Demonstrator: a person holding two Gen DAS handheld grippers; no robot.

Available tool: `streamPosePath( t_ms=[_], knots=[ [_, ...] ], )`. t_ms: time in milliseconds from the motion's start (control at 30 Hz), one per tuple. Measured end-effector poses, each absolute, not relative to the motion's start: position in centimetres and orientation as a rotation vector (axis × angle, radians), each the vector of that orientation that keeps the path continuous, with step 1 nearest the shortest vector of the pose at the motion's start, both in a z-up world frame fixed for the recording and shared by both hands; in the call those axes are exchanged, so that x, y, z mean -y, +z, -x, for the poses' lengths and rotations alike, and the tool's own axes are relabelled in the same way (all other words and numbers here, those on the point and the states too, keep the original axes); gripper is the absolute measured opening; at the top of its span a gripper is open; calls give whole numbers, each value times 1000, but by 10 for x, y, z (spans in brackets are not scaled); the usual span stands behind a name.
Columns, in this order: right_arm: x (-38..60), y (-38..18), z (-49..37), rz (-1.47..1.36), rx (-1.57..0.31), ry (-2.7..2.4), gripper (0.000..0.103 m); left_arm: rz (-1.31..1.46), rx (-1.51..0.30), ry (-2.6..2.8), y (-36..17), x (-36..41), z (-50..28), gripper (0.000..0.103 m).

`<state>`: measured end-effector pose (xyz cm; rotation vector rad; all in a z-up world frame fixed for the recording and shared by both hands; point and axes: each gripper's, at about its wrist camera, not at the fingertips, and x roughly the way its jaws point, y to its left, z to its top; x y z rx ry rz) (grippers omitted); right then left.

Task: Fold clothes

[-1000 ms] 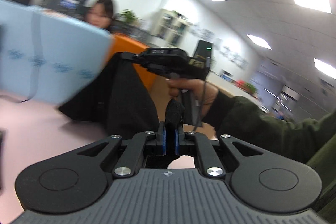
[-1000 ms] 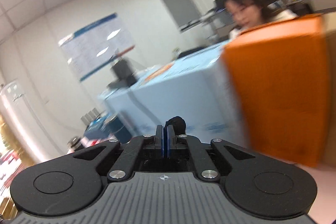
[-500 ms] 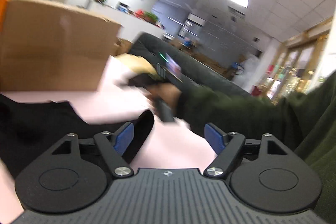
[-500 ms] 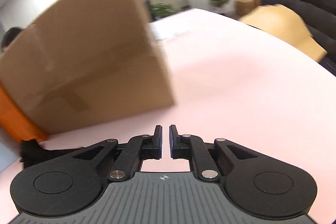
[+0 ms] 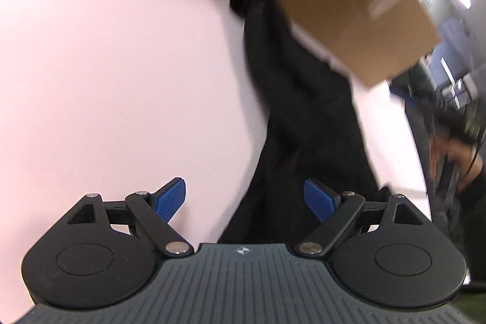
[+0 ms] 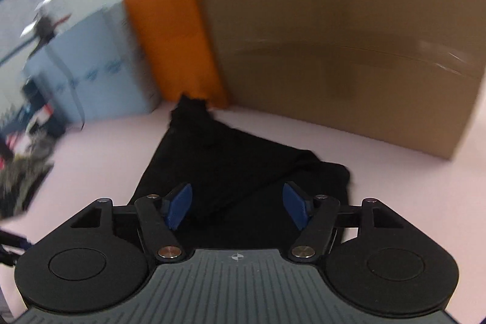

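Both grippers, clamped a second ago, now gape. Left view — the left gripper (image 5: 244,199) spread wide, holding nothing; the garment (image 5: 303,111) runs lengthwise away on the table (image 5: 106,81), nearer its right finger. Right view — the right gripper (image 6: 237,205) equally wide and empty, garment (image 6: 231,160) straight ahead, under both fingers.

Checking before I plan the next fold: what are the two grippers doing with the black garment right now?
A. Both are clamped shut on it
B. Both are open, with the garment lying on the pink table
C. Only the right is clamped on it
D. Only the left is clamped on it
B: the left gripper and right gripper both have jaws spread apart, and the black garment lies loose on the pink table.
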<state>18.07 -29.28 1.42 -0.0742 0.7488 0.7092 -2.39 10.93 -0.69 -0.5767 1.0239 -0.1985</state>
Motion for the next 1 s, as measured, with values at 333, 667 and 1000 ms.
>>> streamPosePath(
  t_ms=[333,667,1000],
  knots=[
    [195,-29,-230,270,-766,776,3,468,-925,-291,6,-81,30,2],
    [352,30,-287,95,-711,275,3,390,-676,-90,106,-169,83,10],
    [398,1,-248,-27,-656,14,35,588,-948,-66,-18,-133,27,82]
  ],
)
